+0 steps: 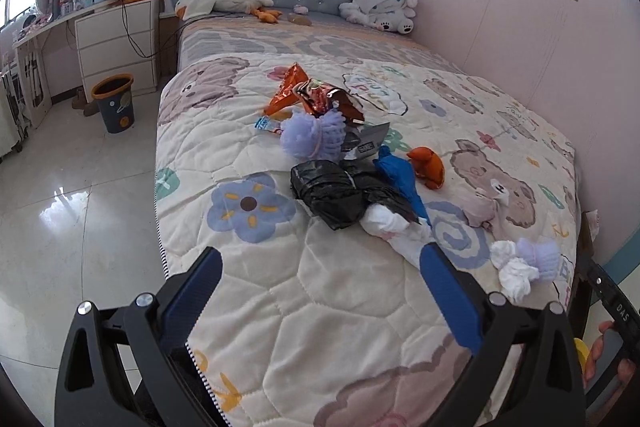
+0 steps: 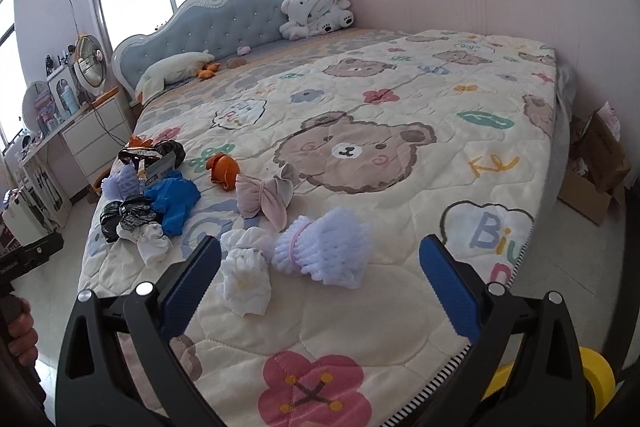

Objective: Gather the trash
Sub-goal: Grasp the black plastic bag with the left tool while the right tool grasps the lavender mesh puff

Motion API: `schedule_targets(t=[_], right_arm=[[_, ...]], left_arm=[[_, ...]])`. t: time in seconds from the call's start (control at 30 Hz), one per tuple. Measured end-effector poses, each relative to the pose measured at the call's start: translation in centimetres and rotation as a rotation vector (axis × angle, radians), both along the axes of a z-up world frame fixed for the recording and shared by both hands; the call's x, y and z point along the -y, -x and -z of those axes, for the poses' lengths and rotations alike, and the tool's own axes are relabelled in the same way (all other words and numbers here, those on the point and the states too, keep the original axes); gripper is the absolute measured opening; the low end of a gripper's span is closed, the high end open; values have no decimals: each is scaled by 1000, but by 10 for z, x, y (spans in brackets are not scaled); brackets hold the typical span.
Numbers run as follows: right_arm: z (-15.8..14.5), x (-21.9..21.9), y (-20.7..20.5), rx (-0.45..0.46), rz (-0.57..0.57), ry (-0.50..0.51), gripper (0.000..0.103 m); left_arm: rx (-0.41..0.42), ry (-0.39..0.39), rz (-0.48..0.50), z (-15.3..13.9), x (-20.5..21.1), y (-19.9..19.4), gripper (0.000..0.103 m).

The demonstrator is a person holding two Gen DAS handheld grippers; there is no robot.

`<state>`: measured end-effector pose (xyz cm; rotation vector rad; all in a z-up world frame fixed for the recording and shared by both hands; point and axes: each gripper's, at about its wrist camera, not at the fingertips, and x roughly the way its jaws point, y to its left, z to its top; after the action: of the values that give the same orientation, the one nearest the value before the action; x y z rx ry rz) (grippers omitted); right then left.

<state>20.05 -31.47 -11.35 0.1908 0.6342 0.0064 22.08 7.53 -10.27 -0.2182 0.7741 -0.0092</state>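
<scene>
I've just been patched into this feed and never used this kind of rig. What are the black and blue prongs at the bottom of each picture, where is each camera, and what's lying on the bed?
No robot arm here: a person carries a two-finger gripper in each hand, and each gripper has a fisheye camera looking along its fingers. The prongs are those fingers. One picture is from the left gripper, the other from the right gripper. Both stand open and hold nothing.

Both look at a bed with a bear-print quilt. On it lie snack wrappers, a crumpled black plastic bag, a blue bundle, an orange one, fluffy lilac pieces and white crumpled pieces. A waste bin stands on the floor beside the bed.
</scene>
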Motion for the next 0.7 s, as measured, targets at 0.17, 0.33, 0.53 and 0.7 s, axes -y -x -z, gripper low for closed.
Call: schedule_targets(t=[0.17, 0.33, 0.53, 0.7], right_arm=[[12, 1, -26, -50, 8, -5, 95], [22, -4, -46, -77, -13, 8, 95], [34, -8, -61, -109, -27, 5, 95], [39, -6, -67, -111, -22, -32, 95]], left_arm=[[-16, 35, -23, 10, -9, -38, 96], [-32, 68, -37, 20, -10, -67, 96], [-32, 48, -32, 29, -6, -87, 96], [-27, 122, 2, 42, -9, -95, 96]])
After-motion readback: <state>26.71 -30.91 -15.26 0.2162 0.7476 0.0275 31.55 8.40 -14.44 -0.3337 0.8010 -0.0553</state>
